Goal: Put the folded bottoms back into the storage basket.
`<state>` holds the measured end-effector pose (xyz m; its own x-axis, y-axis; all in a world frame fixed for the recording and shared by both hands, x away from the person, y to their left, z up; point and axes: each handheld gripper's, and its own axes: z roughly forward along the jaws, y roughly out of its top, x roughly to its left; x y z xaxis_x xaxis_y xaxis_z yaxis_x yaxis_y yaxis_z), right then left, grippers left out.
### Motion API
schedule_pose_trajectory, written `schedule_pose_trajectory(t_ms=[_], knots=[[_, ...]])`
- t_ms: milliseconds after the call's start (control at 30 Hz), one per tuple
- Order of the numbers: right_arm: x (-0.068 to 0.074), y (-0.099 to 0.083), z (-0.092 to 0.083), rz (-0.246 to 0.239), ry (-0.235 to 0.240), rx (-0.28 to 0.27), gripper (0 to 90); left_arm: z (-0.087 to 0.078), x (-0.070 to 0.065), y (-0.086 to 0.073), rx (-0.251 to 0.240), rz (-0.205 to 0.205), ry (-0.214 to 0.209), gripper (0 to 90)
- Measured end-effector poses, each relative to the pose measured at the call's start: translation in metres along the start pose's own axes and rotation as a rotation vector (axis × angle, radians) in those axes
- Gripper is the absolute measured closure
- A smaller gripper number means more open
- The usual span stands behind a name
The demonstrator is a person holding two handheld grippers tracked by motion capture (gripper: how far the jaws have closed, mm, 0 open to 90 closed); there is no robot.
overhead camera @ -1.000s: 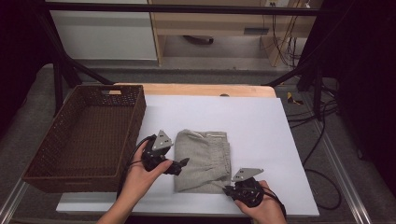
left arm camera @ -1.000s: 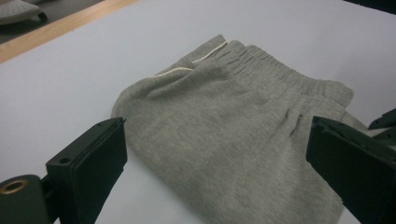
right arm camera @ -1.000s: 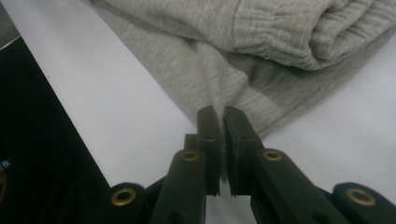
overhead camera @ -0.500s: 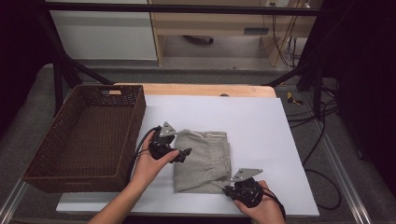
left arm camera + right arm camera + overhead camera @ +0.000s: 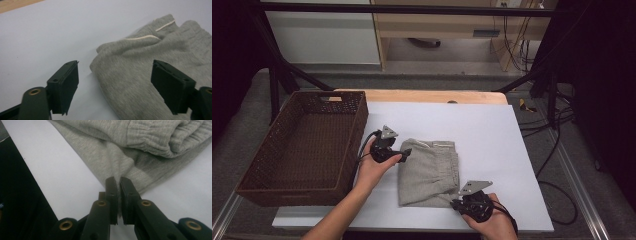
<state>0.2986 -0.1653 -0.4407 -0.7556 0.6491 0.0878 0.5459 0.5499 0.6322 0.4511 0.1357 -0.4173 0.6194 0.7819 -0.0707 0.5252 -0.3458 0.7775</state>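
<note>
A folded grey garment (image 5: 429, 172) lies on the white tabletop (image 5: 492, 135). The left claw (image 5: 405, 153) touches its upper left corner, its jaws just closing; the right claw (image 5: 456, 204) meets its near edge. A brown wicker basket (image 5: 252, 172) stands left.

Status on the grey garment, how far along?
Done: grey garment lies folded on the white table; right gripper pinches its near corner. In hand: left gripper, jaws just closing, straddles the far-left corner, not gripping yet. Left: lift it into the wicker basket, probably.
</note>
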Motion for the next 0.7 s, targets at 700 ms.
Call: schedule_pose_trajectory(t_ms=[700], knots=[[0.001,-0.001,0.000,-0.023,-0.007,-0.004,85.6,0.033,0.024,-0.001,0.076,-0.166,-0.063,46.2]])
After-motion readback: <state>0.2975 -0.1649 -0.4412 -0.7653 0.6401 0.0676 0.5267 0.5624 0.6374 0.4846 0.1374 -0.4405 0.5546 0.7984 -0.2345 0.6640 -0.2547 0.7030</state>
